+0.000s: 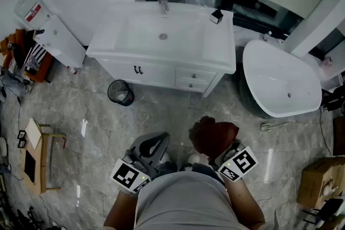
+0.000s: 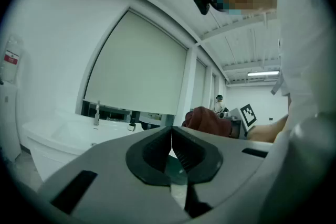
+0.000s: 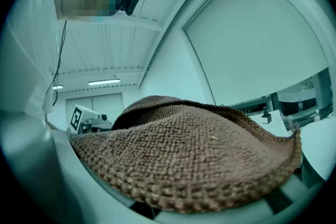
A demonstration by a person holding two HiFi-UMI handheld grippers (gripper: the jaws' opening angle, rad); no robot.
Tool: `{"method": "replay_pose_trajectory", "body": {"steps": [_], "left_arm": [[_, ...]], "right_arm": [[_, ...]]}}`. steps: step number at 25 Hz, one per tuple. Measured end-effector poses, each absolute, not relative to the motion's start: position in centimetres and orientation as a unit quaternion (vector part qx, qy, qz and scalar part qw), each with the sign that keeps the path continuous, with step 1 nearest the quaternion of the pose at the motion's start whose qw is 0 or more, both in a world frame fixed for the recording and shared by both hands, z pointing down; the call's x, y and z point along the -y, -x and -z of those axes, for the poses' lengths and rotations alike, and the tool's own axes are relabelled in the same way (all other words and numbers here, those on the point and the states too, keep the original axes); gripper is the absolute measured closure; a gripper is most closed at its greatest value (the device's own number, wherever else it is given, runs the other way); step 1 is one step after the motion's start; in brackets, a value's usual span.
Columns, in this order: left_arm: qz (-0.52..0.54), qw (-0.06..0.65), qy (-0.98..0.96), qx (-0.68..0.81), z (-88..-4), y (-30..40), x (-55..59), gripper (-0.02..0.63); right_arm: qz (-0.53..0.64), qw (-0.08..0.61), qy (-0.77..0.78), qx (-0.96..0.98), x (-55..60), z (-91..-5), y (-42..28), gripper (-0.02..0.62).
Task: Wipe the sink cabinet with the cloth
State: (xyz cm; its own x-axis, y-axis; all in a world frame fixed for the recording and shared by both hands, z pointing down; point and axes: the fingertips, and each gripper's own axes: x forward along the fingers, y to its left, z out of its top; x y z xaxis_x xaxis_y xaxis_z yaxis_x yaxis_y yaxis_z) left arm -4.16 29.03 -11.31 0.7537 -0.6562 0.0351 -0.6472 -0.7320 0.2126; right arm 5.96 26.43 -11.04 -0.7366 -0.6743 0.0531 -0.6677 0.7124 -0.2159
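A white sink cabinet (image 1: 161, 70) with a basin top and a chrome tap (image 1: 162, 0) stands ahead against the wall; it also shows in the left gripper view as the cabinet (image 2: 52, 139). My right gripper (image 1: 215, 148) is shut on a dark red-brown cloth (image 1: 213, 136), which drapes over its jaws and fills the right gripper view (image 3: 184, 160). My left gripper (image 1: 152, 147) is shut with nothing in it, its dark pads (image 2: 181, 152) meeting. Both grippers are held close to my body, well short of the cabinet.
A white freestanding bathtub (image 1: 280, 81) sits to the right of the cabinet. A small black bin (image 1: 120, 92) stands on the marble floor at the cabinet's left front. A small black-and-white box (image 1: 216, 16) rests on the basin top. Clutter and a wooden stool (image 1: 40, 156) line the left; a cardboard box (image 1: 318, 180) lies at right.
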Motion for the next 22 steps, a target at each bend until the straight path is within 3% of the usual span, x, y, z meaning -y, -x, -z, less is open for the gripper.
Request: {"method": "replay_pose_trajectory", "body": {"steps": [14,22], "left_arm": [[0.041,0.127,-0.938,0.321,10.4,10.1,-27.9,0.595],[0.033,0.145,-0.938,0.313,9.0,9.6,-25.6,0.595]], "right_arm": [[0.085,-0.020,0.378,-0.922,-26.1,10.4,0.1,0.545],[0.134,-0.001,0.408,-0.903,-23.0,8.5,-2.1,0.545]]}}
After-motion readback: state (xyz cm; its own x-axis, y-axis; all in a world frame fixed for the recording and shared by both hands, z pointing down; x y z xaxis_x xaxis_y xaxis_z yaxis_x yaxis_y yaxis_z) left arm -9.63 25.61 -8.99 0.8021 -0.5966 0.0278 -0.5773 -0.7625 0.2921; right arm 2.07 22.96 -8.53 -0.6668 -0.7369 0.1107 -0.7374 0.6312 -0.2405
